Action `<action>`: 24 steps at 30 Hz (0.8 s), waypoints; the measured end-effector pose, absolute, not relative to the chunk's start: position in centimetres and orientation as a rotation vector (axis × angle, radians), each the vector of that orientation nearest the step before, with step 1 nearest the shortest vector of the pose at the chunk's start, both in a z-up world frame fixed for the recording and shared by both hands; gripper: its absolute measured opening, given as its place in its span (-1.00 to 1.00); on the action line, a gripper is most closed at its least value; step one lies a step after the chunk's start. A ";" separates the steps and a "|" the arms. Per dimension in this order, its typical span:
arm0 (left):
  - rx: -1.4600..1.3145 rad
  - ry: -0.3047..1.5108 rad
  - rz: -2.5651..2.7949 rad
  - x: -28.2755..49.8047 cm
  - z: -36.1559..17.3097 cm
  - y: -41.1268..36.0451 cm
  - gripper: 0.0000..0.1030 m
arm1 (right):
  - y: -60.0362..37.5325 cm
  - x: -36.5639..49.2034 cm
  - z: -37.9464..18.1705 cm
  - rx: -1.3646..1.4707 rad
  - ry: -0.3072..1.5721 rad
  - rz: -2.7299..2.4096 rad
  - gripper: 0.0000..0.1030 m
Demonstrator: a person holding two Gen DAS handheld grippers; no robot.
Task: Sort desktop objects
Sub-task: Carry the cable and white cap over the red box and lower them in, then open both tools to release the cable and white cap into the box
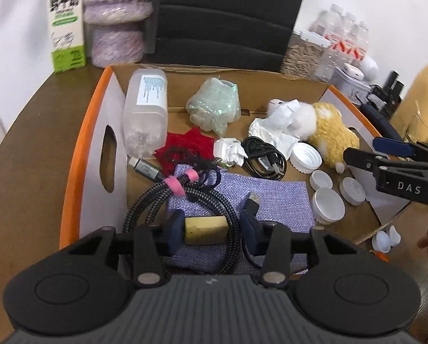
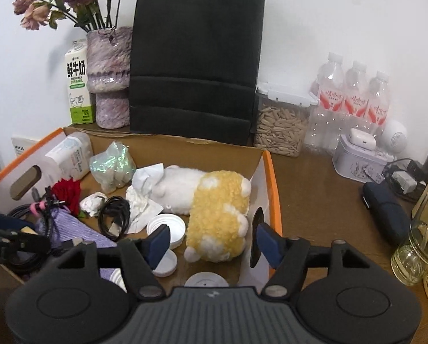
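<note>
The left gripper [image 1: 211,228] holds a cork [image 1: 205,230] between its pads, low over the cardboard box [image 1: 96,132]; loosening jaws could drop it into the braided cable [image 1: 156,200]. The right gripper [image 2: 211,242] gapes empty above the plush toy [image 2: 217,215], box wall near its right pad. White caps [image 2: 166,228] and crumpled tissue [image 2: 143,197] crowd the left.
</note>
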State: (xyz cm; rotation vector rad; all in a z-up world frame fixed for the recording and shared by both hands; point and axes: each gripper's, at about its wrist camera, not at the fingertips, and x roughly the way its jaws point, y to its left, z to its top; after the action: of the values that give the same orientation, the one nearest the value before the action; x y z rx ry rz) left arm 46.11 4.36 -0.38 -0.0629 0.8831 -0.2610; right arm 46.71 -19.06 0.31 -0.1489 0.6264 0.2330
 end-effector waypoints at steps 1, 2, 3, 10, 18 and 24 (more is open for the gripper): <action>-0.067 0.887 -0.252 45.8 -0.3 4.2 -0.14 | -19.2 46.8 0.3 -0.150 0.621 0.238 0.31; -0.071 0.885 -0.244 45.5 -0.3 4.1 -0.14 | -19.4 46.9 0.3 -0.143 0.616 0.244 0.31; -0.077 0.875 -0.238 45.3 -0.2 4.0 -0.14 | -19.7 46.9 0.4 -0.120 0.611 0.248 0.32; -0.154 0.744 -0.258 41.8 2.3 5.3 0.30 | -20.9 43.6 3.3 0.019 0.658 0.294 0.65; -0.058 0.678 -0.139 34.6 7.3 4.3 0.64 | -22.5 36.8 6.4 0.054 0.686 0.359 0.72; -0.092 0.613 -0.048 26.1 5.8 5.3 0.74 | -24.7 28.8 5.5 0.174 0.646 0.415 0.82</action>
State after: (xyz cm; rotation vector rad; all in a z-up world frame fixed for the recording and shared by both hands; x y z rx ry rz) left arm 26.13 5.29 5.82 -0.0921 0.6130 -0.0481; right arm 28.82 -24.74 5.47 0.1739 0.6462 0.4148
